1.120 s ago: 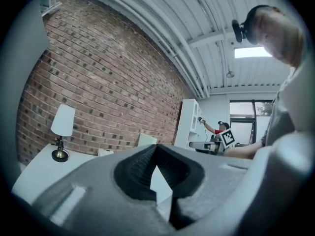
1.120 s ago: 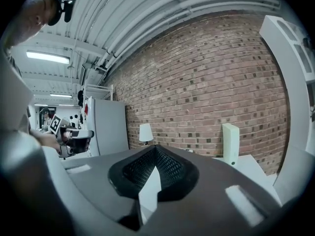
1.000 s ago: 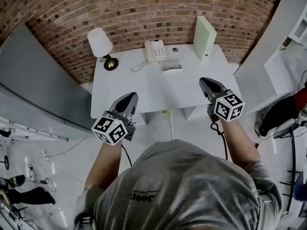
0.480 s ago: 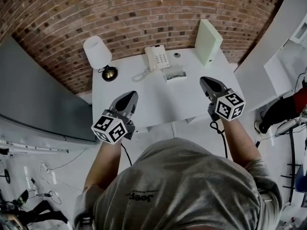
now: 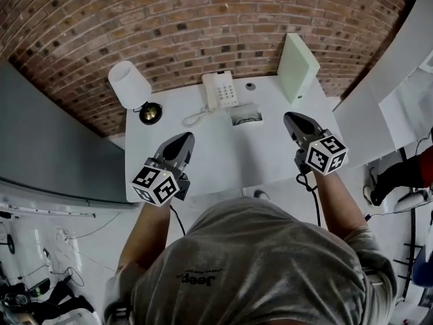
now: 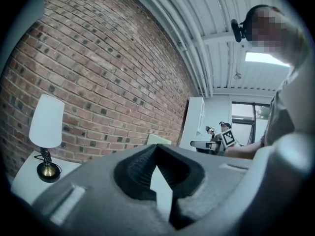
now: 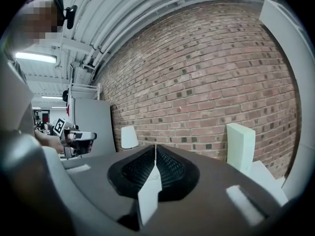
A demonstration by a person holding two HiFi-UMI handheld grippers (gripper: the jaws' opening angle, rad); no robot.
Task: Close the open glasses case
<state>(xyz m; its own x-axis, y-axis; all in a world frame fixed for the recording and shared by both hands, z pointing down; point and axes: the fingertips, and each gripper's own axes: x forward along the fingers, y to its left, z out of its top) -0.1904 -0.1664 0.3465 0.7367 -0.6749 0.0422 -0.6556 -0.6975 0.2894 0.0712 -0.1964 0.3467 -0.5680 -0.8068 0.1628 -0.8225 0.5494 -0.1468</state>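
Note:
The open glasses case [image 5: 245, 116] lies on the white table [image 5: 216, 158], just in front of the telephone, its lid raised. My left gripper [image 5: 183, 139] hovers over the table's front left part, shut and empty, well short of the case. On the other side, my right gripper [image 5: 291, 118] is shut with nothing in it, level with the case and a little to its right. In the left gripper view the left gripper [image 6: 156, 147] hides the case behind its jaws. The right gripper [image 7: 155, 147] likewise blocks it in its own view.
A white lamp [image 5: 128, 85] with a brass base stands at the back left. A white telephone [image 5: 220, 89] sits by the brick wall, and a pale green box [image 5: 298, 58] stands upright at the back right. Grey panels flank the table.
Both grippers have moved forward from the table's front edge to over its top, still shut. The table and the case have drawn closer in the head view.

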